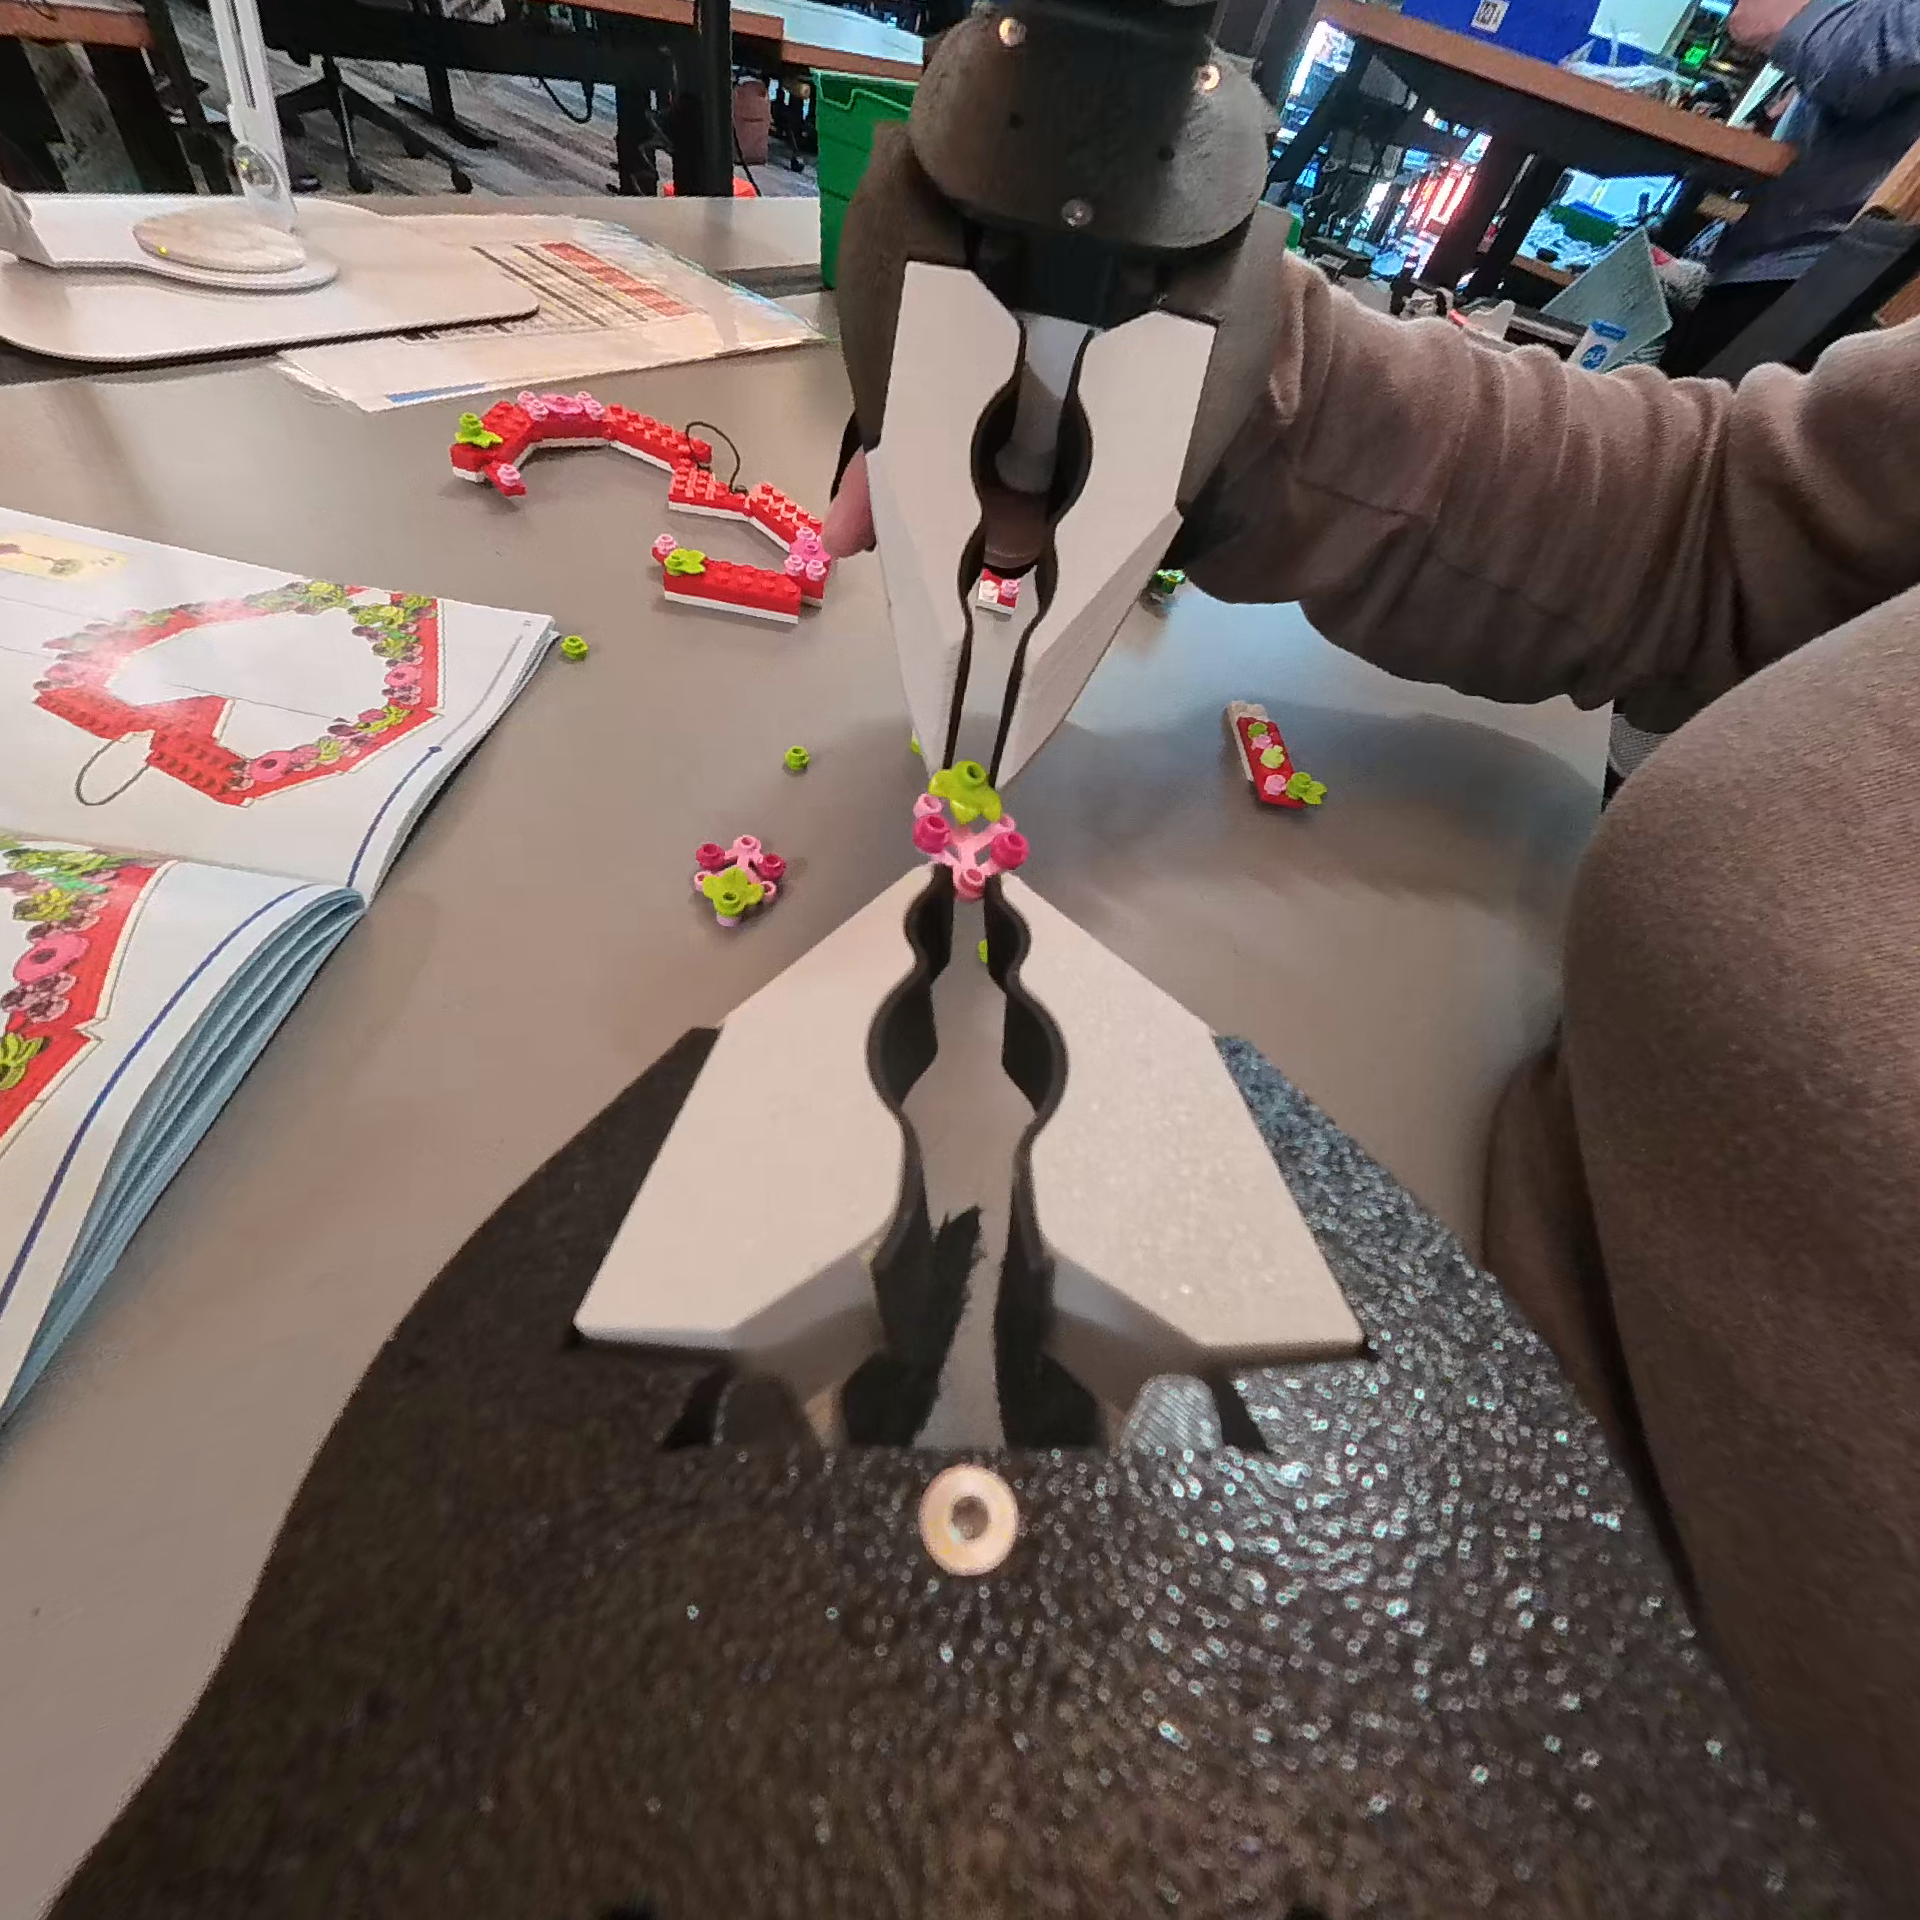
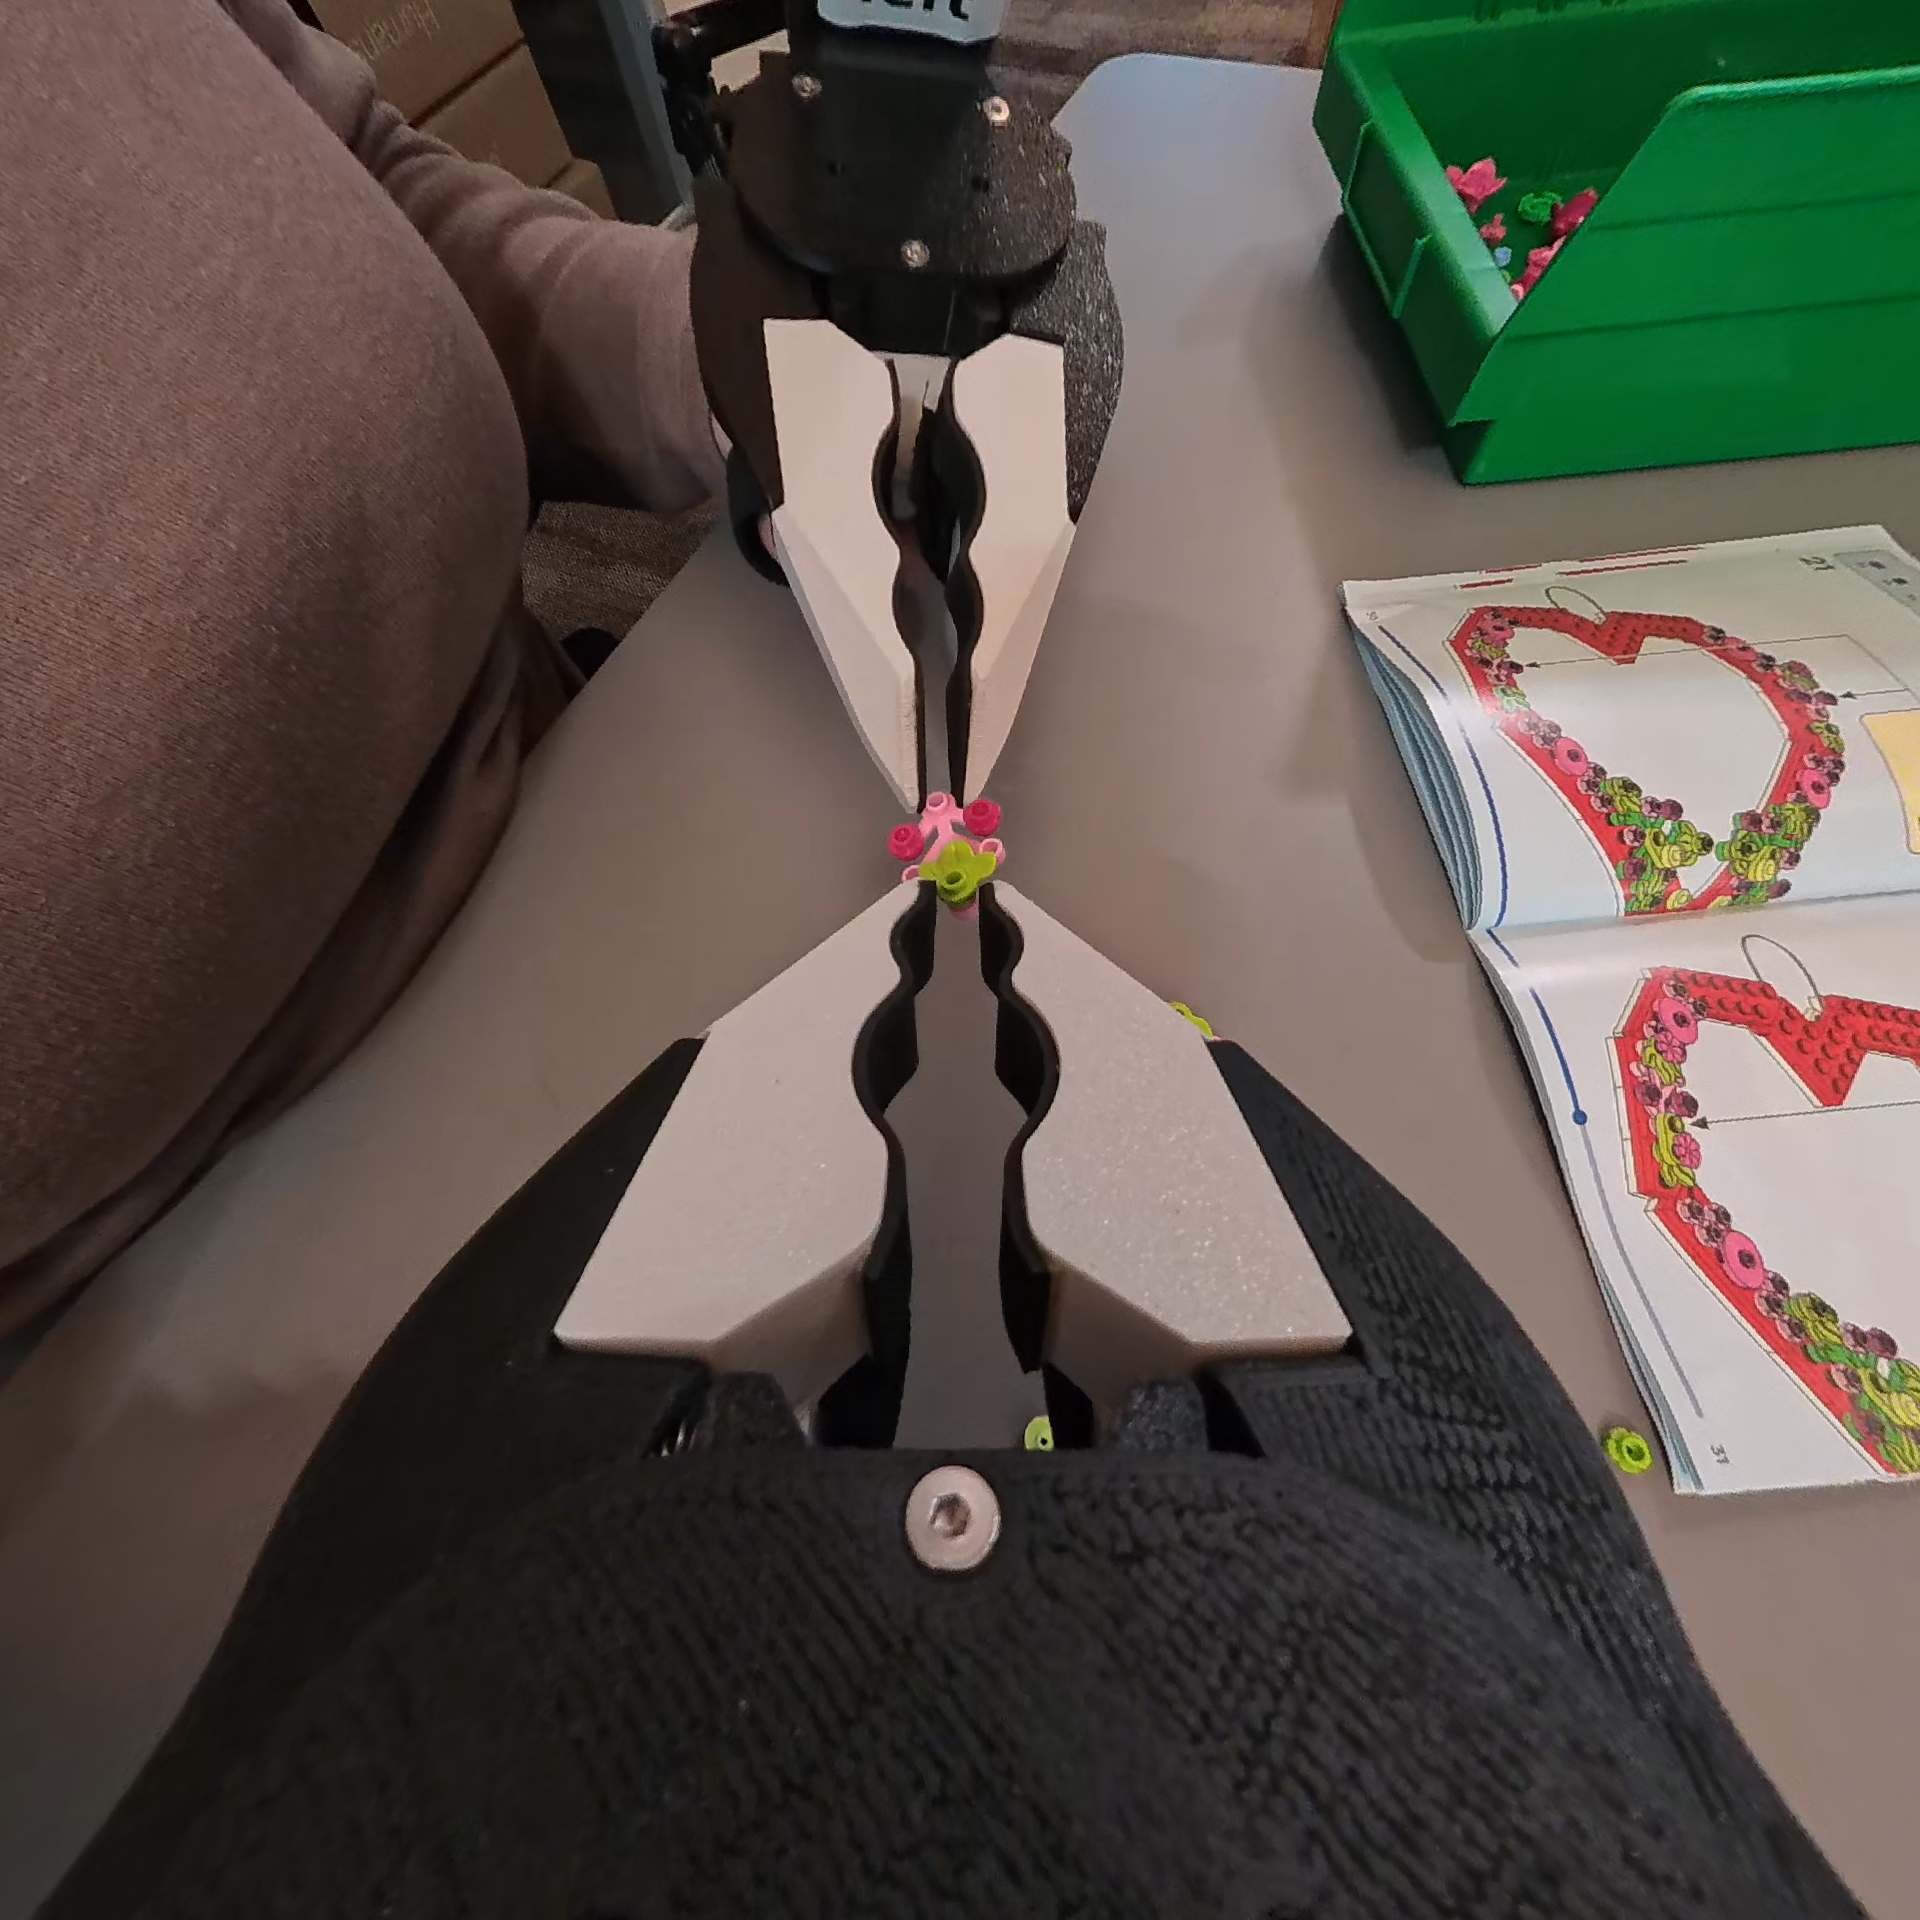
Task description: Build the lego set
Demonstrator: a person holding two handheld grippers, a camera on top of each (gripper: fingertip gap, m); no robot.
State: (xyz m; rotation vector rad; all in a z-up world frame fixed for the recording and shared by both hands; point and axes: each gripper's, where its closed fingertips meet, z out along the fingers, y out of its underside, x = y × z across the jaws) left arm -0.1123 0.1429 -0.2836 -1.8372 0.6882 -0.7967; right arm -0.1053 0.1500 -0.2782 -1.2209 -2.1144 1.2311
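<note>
My two grippers meet tip to tip above the grey table (image 1: pixel 582 1039). My left gripper (image 1: pixel 966 885) is shut on a small pink flower cluster (image 1: pixel 971 844) with magenta blossoms. My right gripper (image 2: pixel 951 896) is shut on a lime green leaf piece (image 2: pixel 954 868) that touches the cluster (image 2: pixel 935 831). In the left wrist view the right gripper (image 1: pixel 975 771) comes in from above with the lime leaf (image 1: pixel 966 790) at its tips. In the right wrist view the left gripper (image 2: pixel 940 798) faces me. A part-built red heart frame (image 1: pixel 644 468) lies at the back.
An open instruction booklet (image 1: pixel 260 727) lies on the left; it also shows in the right wrist view (image 2: pixel 1662 935). A second flower cluster (image 1: pixel 738 878), a short red strip (image 1: pixel 1273 758) and loose lime studs (image 1: pixel 796 757) lie on the table. A green bin (image 2: pixel 1662 260) stands far right. Left and right tips are no more than a few centimetres apart.
</note>
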